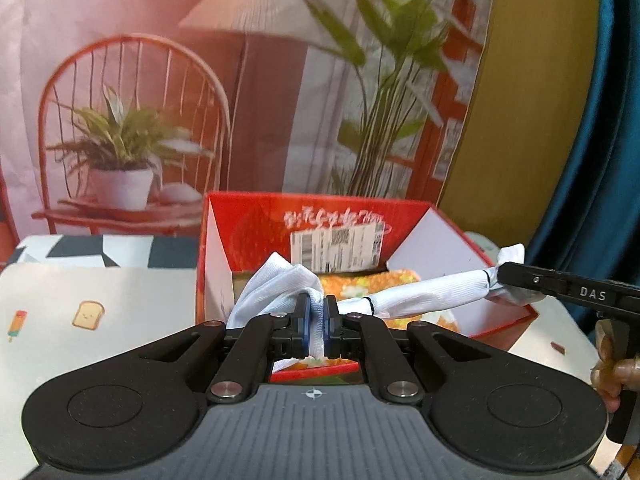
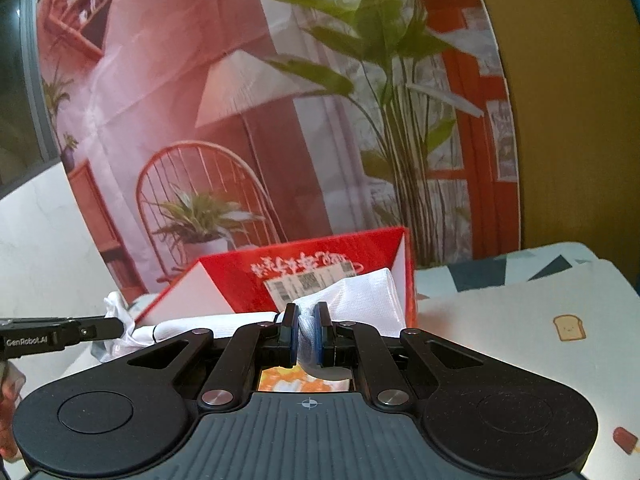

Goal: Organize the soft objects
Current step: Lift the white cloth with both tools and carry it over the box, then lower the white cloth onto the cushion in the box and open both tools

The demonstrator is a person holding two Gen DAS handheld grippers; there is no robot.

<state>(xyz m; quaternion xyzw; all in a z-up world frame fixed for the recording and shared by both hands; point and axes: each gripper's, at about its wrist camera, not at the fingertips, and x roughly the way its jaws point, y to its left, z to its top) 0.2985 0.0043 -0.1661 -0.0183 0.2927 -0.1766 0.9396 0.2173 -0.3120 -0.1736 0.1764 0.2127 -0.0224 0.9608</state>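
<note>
Both the left gripper (image 1: 319, 322) and right gripper (image 2: 306, 336) clamp the white garment (image 1: 420, 292) stretched above the red box (image 1: 400, 210); lowering it inside remains.

Printed backdrop behind a cartoon-patterned table

Beyond the fingers hangs a pink fabric backdrop (image 1: 168, 40) showing chair, lamp and plants; teal curtain (image 1: 600, 160) right; pale toast-print tablecloth (image 1: 92, 312) below.

right gripper (image 1: 516, 280): "DAS" | left gripper (image 2: 116, 326): "GenRobot.AI" | red box (image 1: 256, 220): script, label (illegible)
</note>
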